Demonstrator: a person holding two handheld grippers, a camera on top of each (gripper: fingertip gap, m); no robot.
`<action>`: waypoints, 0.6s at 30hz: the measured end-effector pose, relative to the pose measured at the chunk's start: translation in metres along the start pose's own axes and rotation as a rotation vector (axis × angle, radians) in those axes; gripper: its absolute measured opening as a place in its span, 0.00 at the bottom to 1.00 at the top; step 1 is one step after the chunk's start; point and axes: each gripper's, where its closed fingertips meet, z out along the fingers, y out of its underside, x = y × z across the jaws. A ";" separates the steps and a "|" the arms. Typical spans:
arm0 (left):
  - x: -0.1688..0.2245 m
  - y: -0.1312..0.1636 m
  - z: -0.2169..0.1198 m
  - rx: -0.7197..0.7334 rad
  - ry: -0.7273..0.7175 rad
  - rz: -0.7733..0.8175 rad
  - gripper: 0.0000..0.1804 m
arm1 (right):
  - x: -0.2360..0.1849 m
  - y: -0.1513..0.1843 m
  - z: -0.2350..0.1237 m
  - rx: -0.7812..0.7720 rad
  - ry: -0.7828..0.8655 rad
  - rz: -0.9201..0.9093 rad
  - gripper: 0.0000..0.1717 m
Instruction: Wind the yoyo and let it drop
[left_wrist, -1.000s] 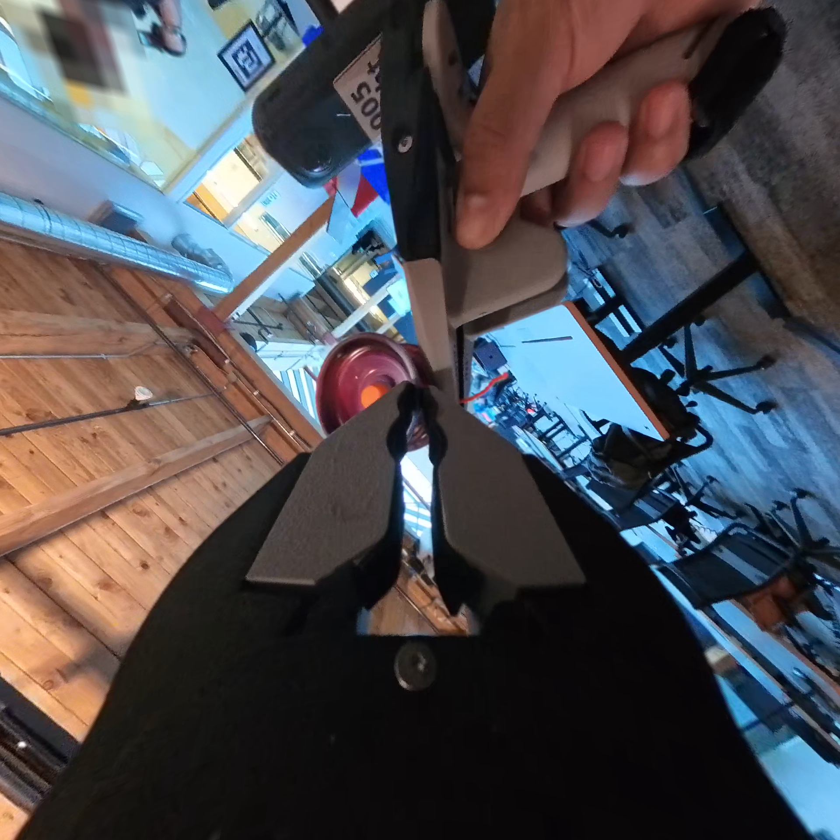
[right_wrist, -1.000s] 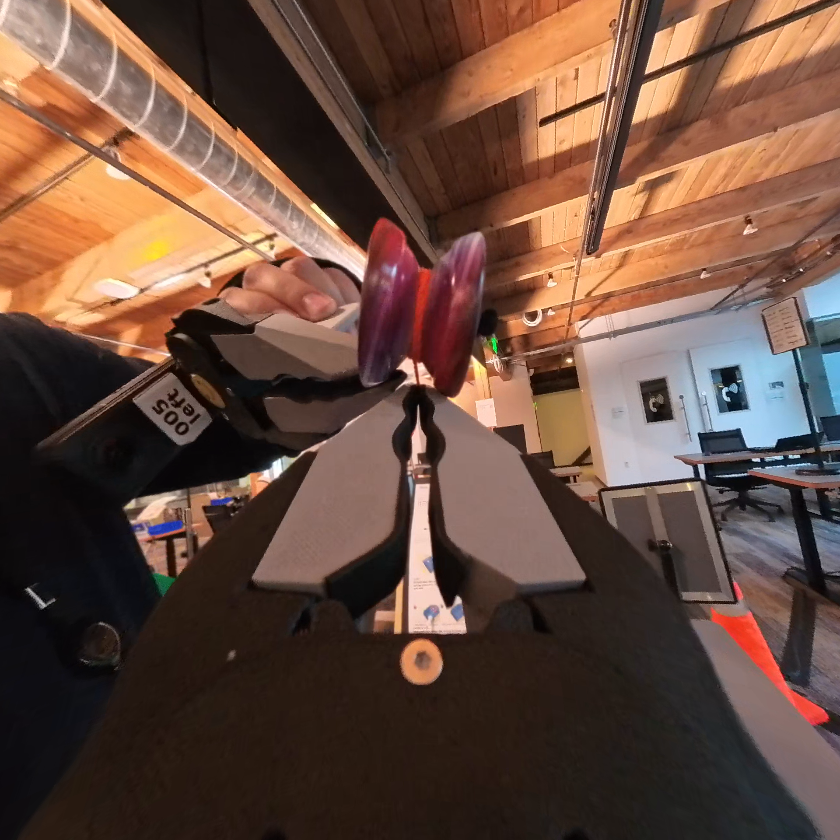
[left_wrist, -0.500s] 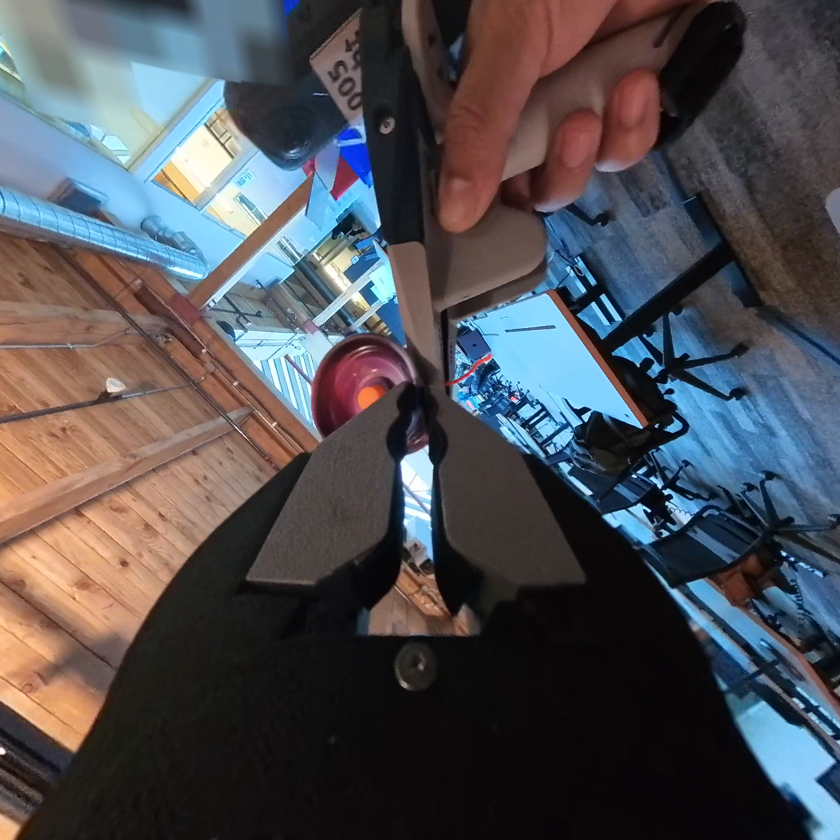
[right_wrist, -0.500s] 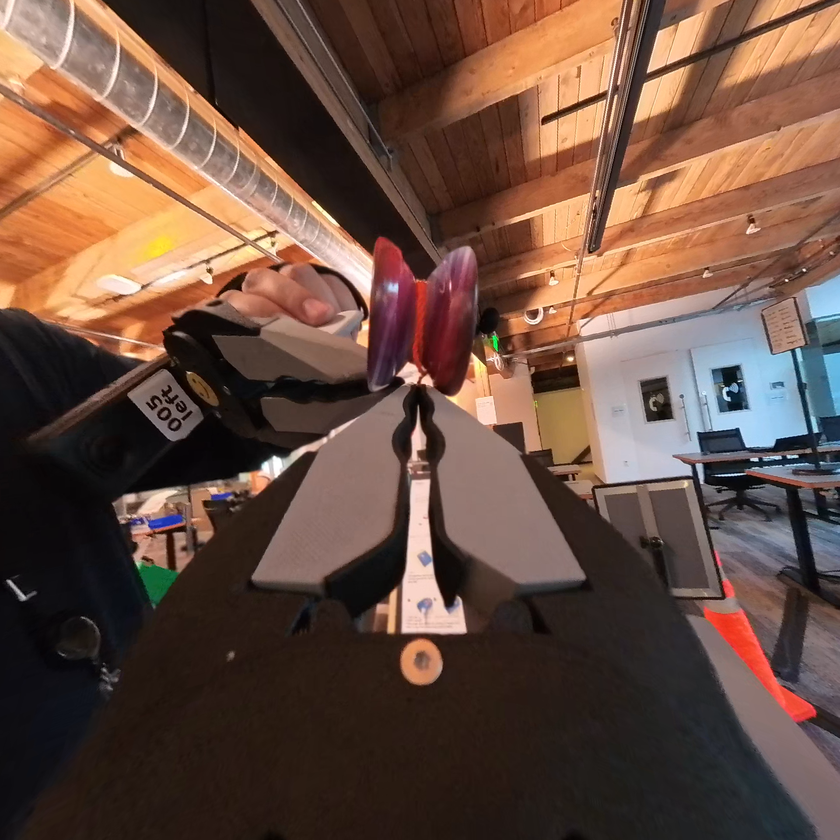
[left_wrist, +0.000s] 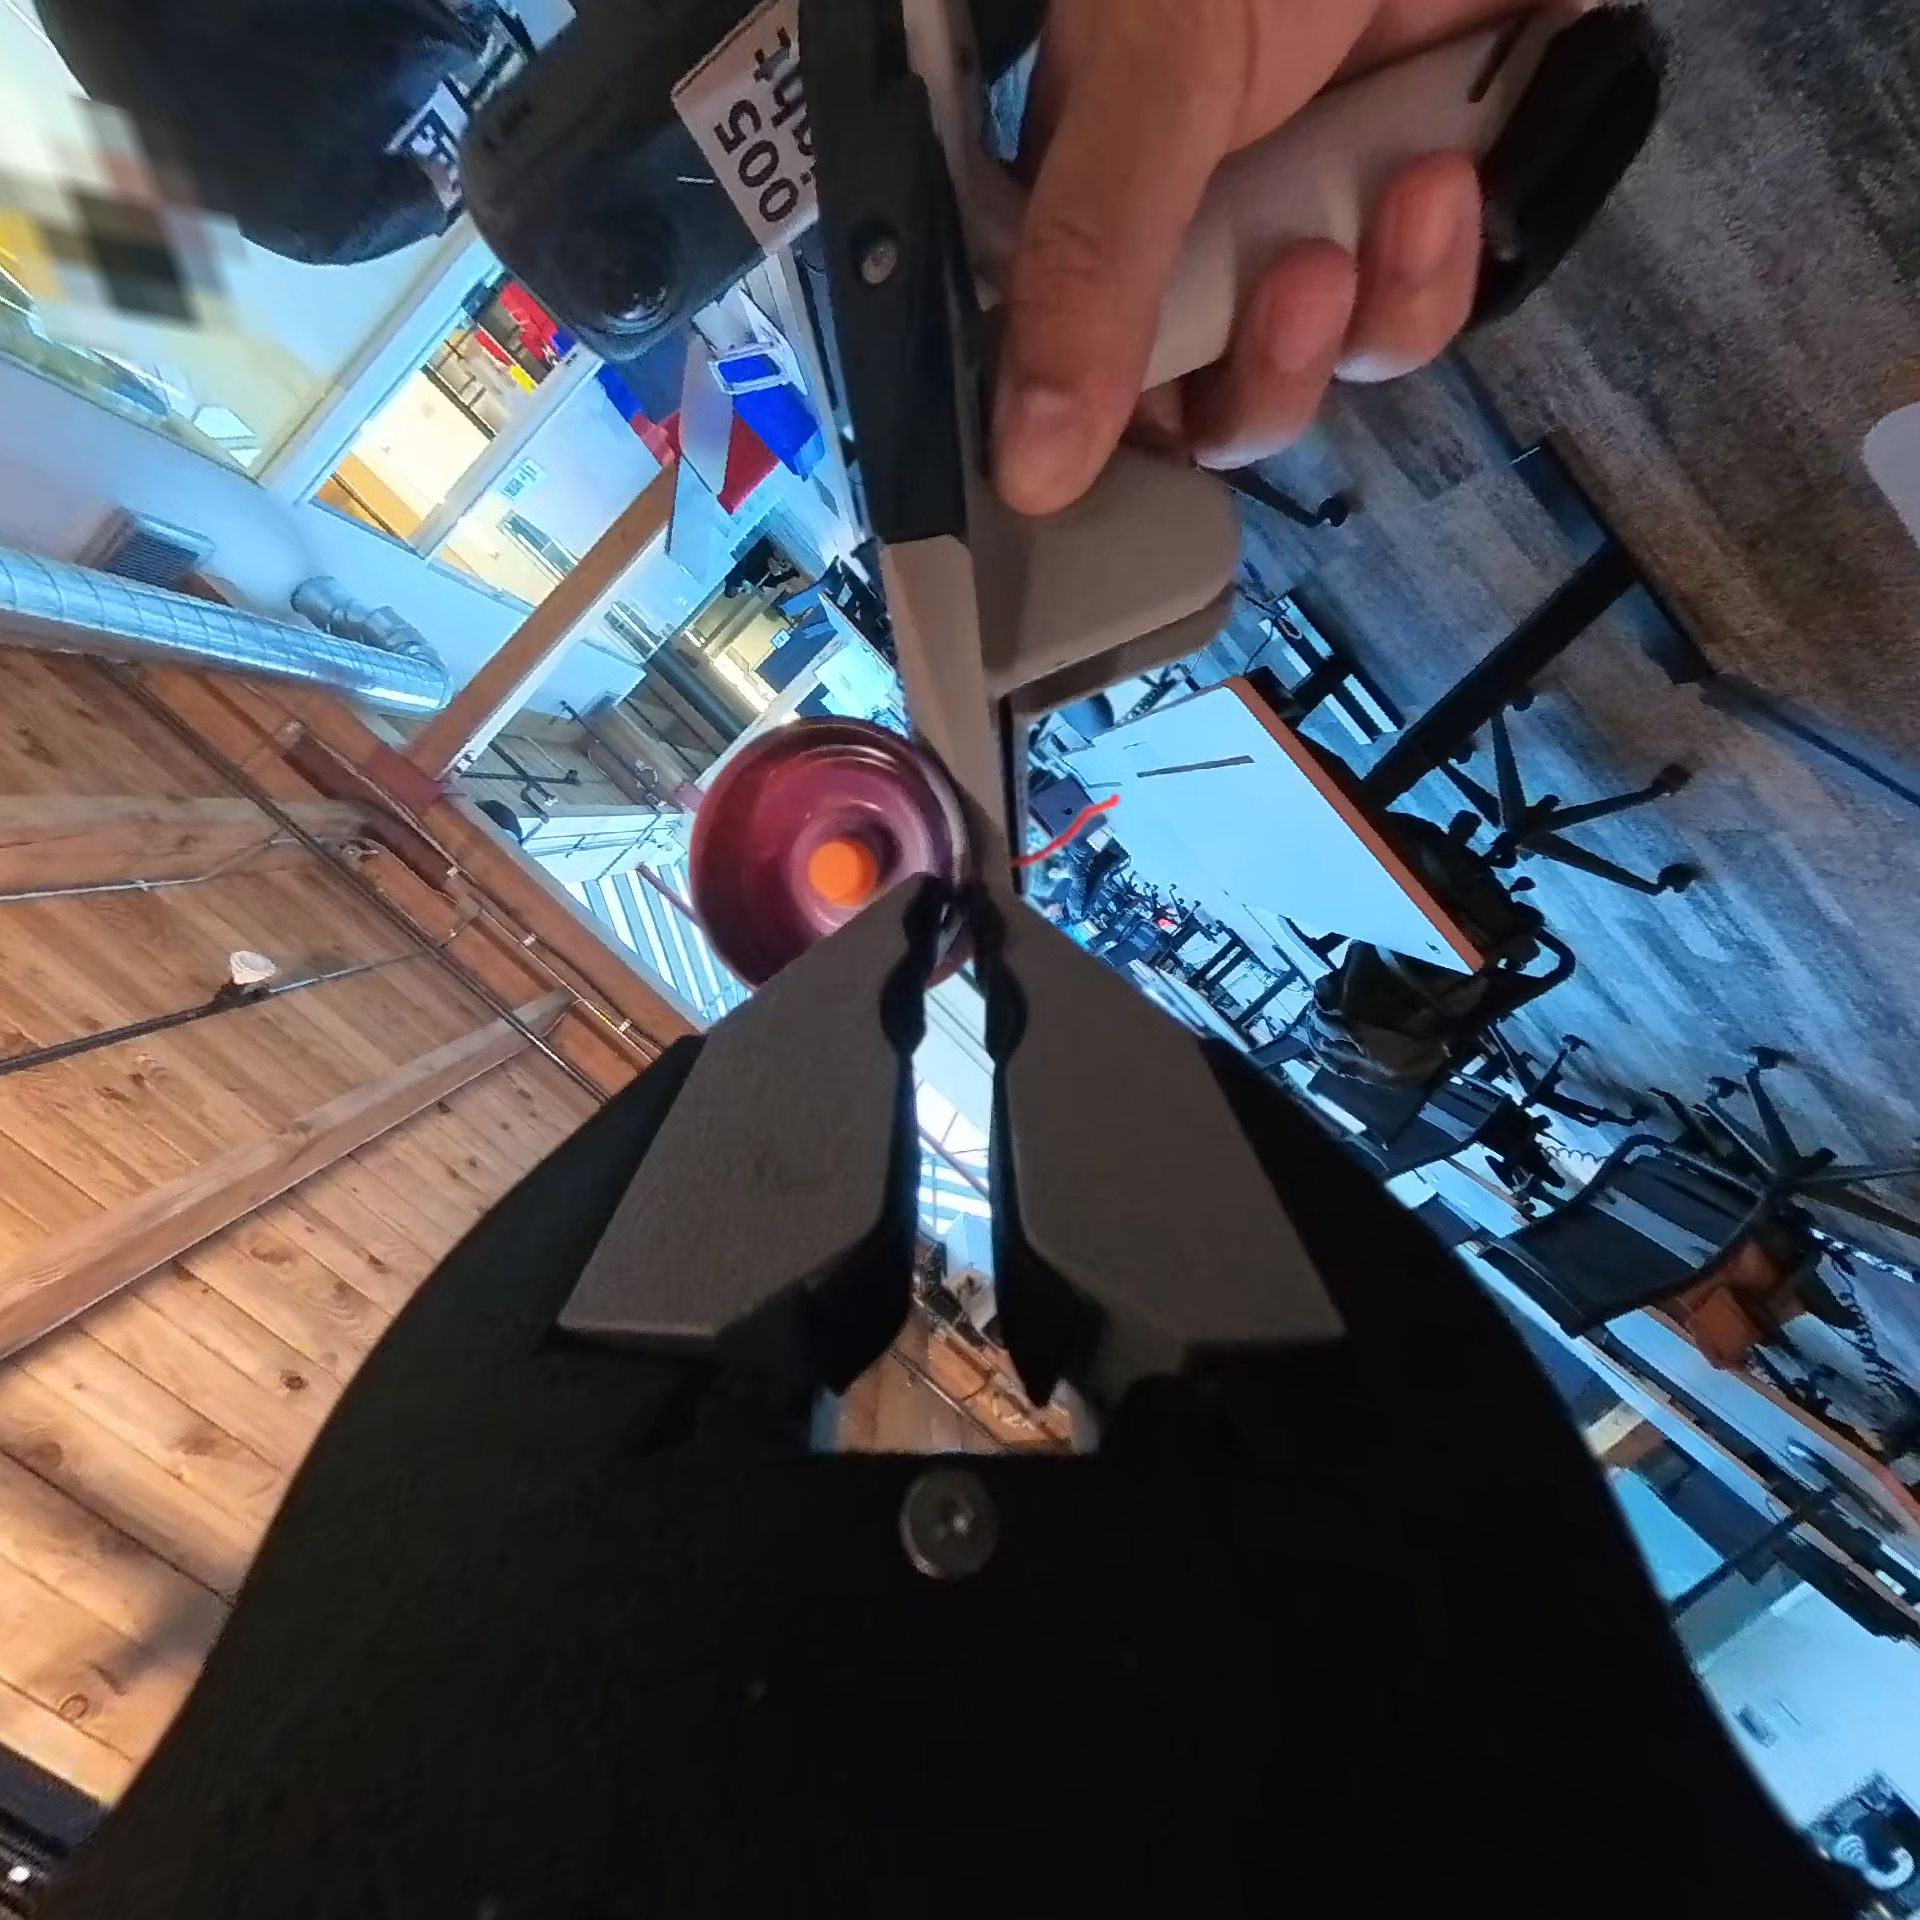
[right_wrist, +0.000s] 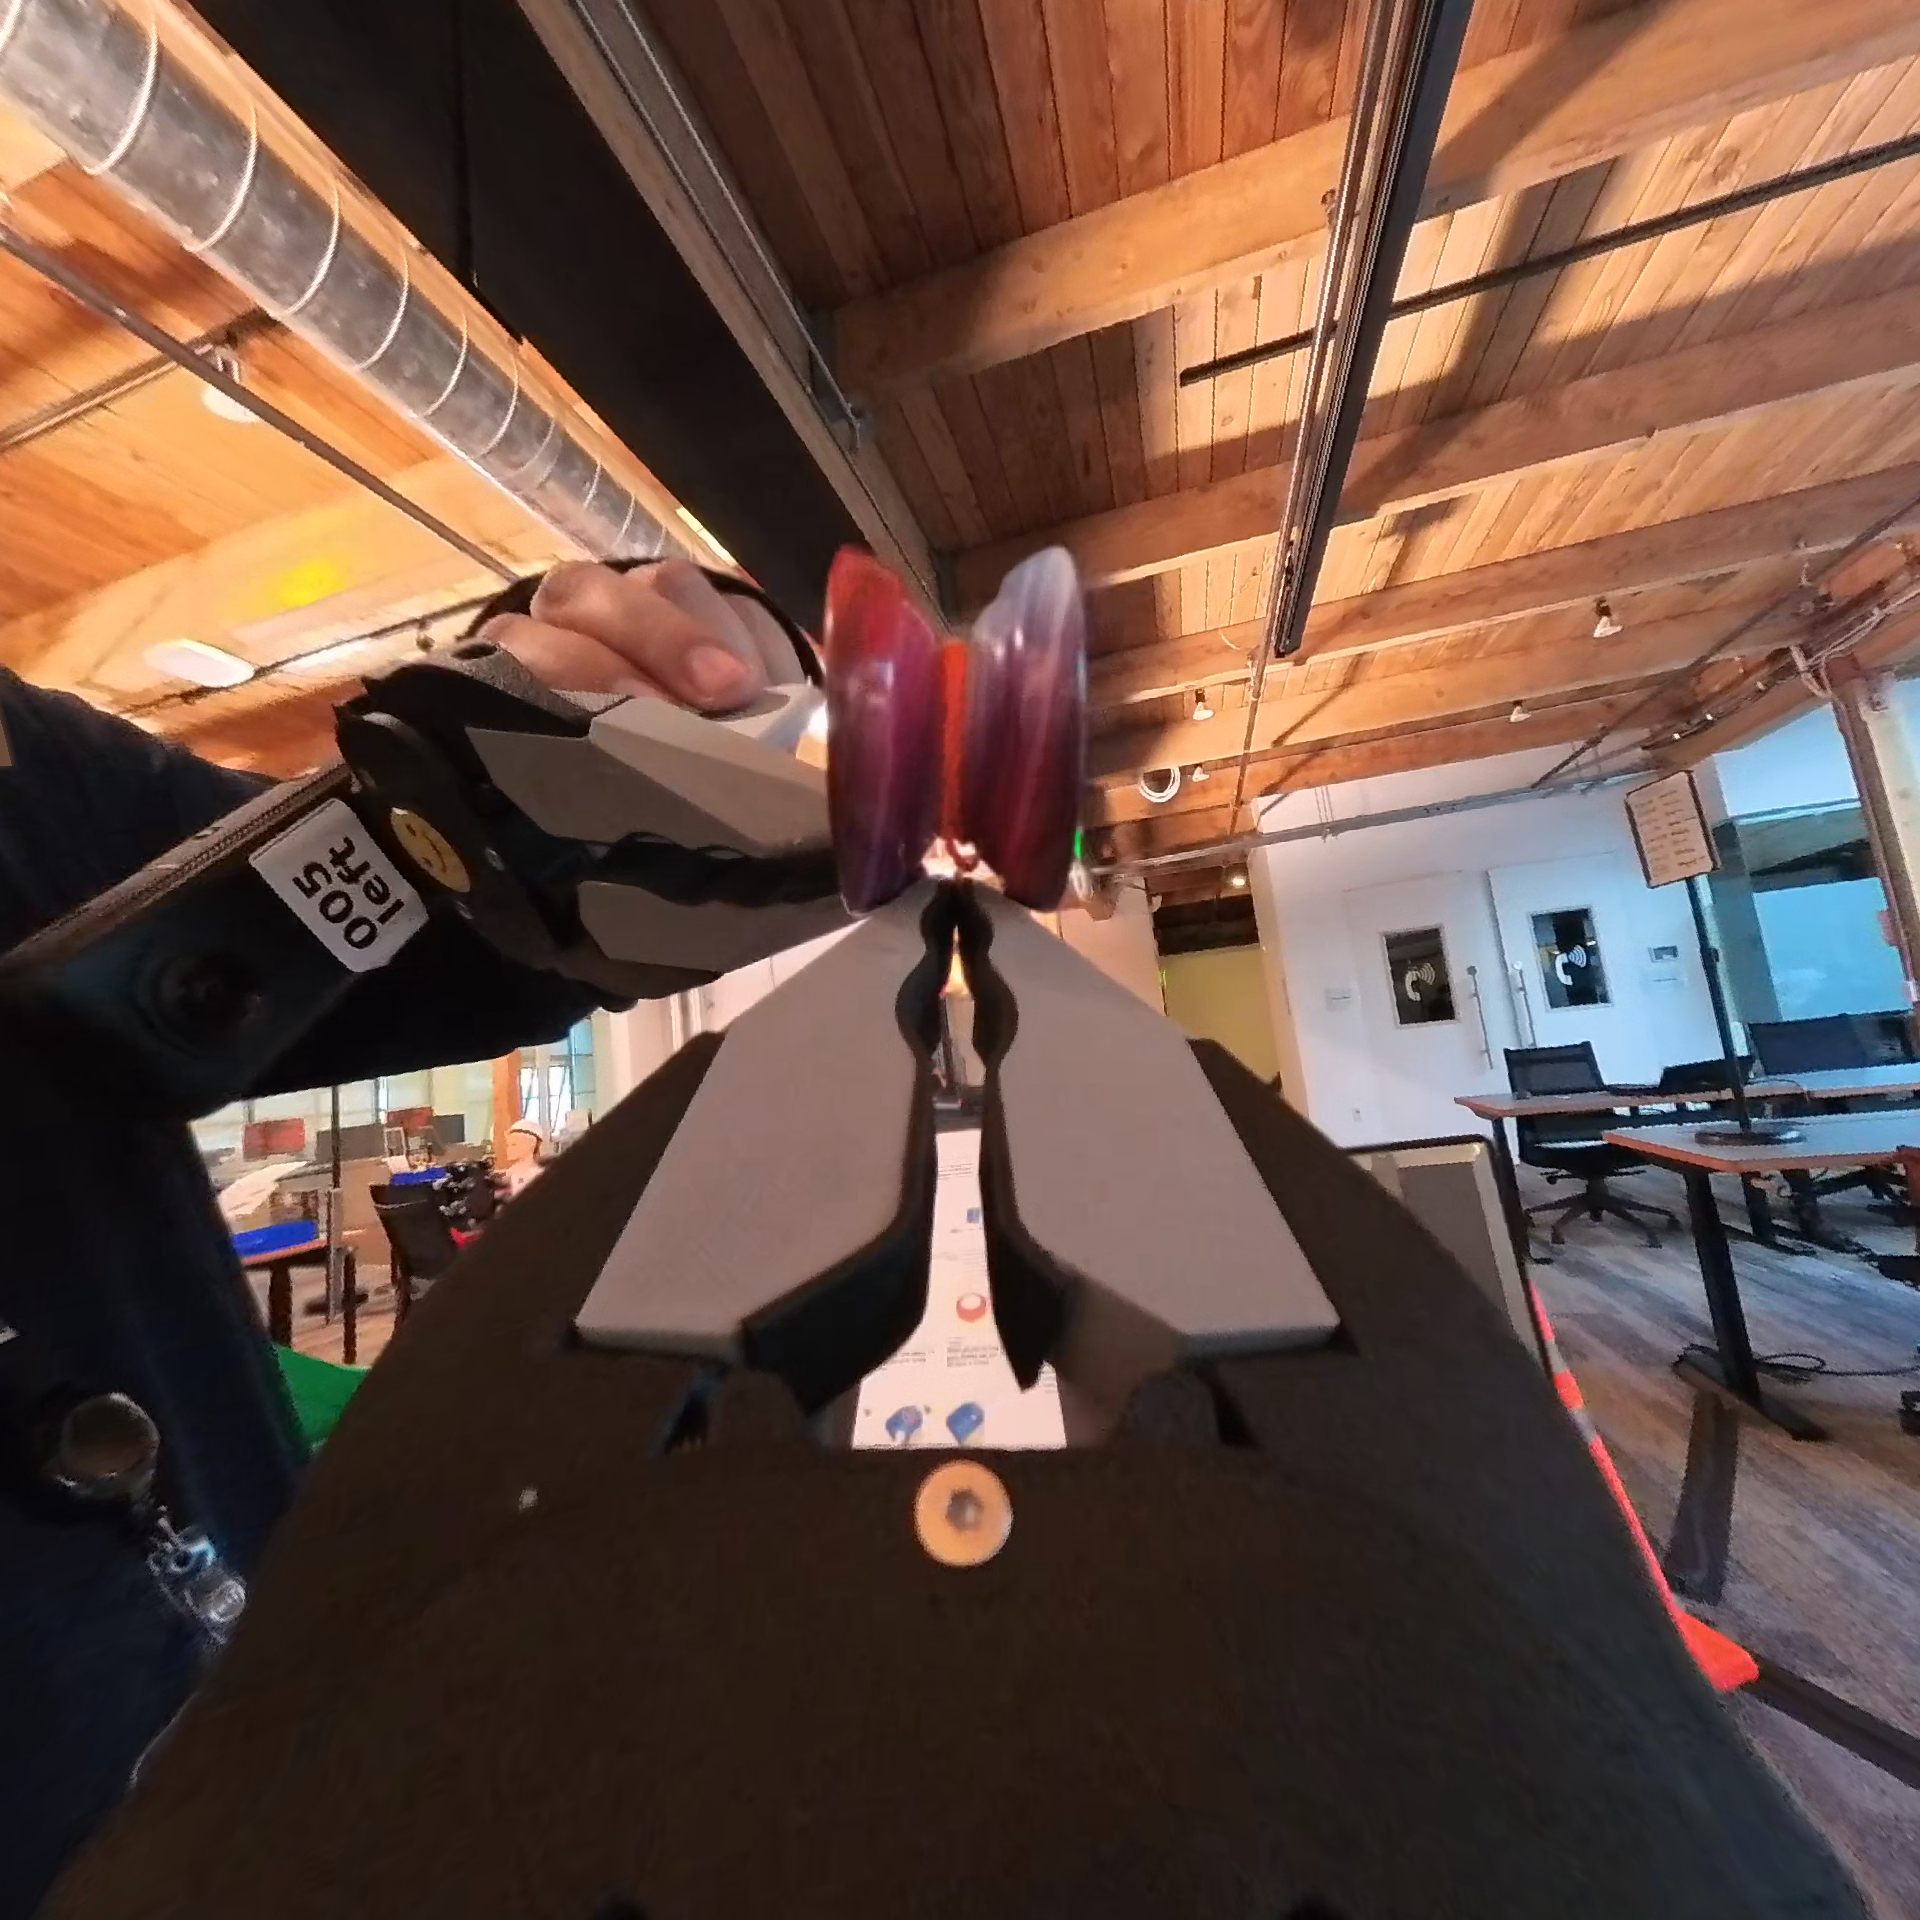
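Note:
A purple yoyo (right_wrist: 883, 727) with an orange hub (left_wrist: 836, 860) is held up in the air between the two grippers. My left gripper (left_wrist: 951, 914) is shut on the yoyo's rim at its lower right edge. In the right wrist view it comes in from the left (right_wrist: 821, 862) and its tips meet the left half of the yoyo. My right gripper (right_wrist: 956, 904) sits just under the yoyo's groove, shut on the red string (right_wrist: 954, 727) wound on the axle. In the left wrist view the right gripper (left_wrist: 982, 852) reaches down from above, and a short red string end (left_wrist: 1070, 831) sticks out beside it.
Both views look up at a wooden beam ceiling (right_wrist: 1247, 312) with a metal duct (right_wrist: 312, 270). A hand (left_wrist: 1195, 208) holds the right gripper's handle. Desks and chairs (right_wrist: 1714, 1143) and an orange cone (right_wrist: 1621, 1538) stand farther off.
The yoyo has turned on its axle and now looks blurred. Both grippers stay shut at it, and the right gripper has come slightly closer in the left wrist view.

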 end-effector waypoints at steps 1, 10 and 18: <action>-0.001 0.000 0.001 0.003 0.000 -0.006 0.01 | 0.001 -0.002 0.000 0.007 0.000 0.003 0.00; 0.001 0.006 0.006 -0.002 -0.009 -0.056 0.02 | 0.002 -0.005 0.002 -0.005 0.006 0.021 0.00; -0.002 0.000 -0.006 0.042 -0.079 -0.197 0.00 | 0.010 -0.016 -0.010 0.004 0.058 0.052 0.00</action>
